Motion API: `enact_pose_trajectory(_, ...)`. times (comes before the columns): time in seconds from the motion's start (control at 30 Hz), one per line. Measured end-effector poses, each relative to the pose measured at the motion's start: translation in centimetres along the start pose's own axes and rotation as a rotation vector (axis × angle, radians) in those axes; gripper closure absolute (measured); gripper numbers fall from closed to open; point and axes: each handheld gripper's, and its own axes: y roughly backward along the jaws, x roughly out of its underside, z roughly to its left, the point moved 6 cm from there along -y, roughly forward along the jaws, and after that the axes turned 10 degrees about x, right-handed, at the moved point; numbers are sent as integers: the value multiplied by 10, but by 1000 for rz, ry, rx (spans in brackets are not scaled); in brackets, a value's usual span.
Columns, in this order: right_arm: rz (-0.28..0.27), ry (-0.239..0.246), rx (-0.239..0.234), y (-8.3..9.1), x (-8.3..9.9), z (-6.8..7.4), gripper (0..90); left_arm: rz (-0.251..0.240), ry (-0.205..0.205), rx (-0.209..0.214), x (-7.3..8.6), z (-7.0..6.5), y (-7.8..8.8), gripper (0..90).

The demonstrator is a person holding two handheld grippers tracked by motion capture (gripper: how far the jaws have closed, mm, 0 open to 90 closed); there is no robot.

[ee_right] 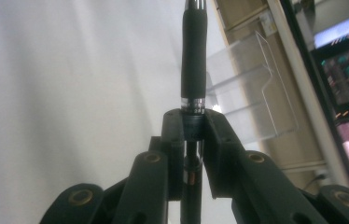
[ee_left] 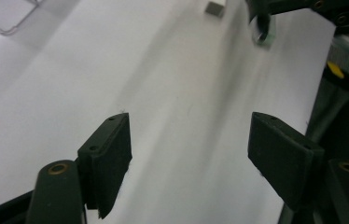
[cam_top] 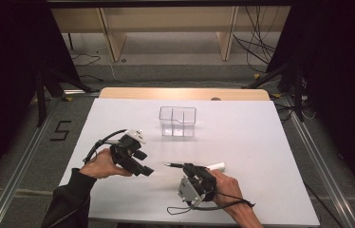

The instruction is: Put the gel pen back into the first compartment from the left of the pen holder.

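A pen (cam_top: 175, 165) with a black grip and a white rear end lies level just above the white table (cam_top: 261, 142), and my right gripper (cam_top: 191, 168) is shut on its middle. In the right gripper view the pen (ee_right: 194, 56) runs up out of the closed jaws of that gripper (ee_right: 193, 122), pointing past a clear plastic holder (ee_right: 249, 93). My left gripper (cam_top: 145, 163) sits to the left of the pen's tip, apart from it. In the left gripper view my left gripper (ee_left: 189, 149) stands open with bare table between its pads.
The clear divided holder (cam_top: 178, 121) stands upright at the table's middle, farther back than both hands; its corner (ee_left: 4, 18) is in the left gripper view. A wooden strip (cam_top: 185, 93) edges the far side. Black stands and cables flank the table.
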Motion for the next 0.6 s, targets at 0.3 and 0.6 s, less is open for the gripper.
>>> enact_pose_trajectory(0.3,-33,-434,-120,-8,7,-46,799,-269,23,-113,12,19,0,247)
enact_pose_trajectory(0.6,-70,-852,-241,-26,9,-78,799,-456,57,-167,26,21,2,238)
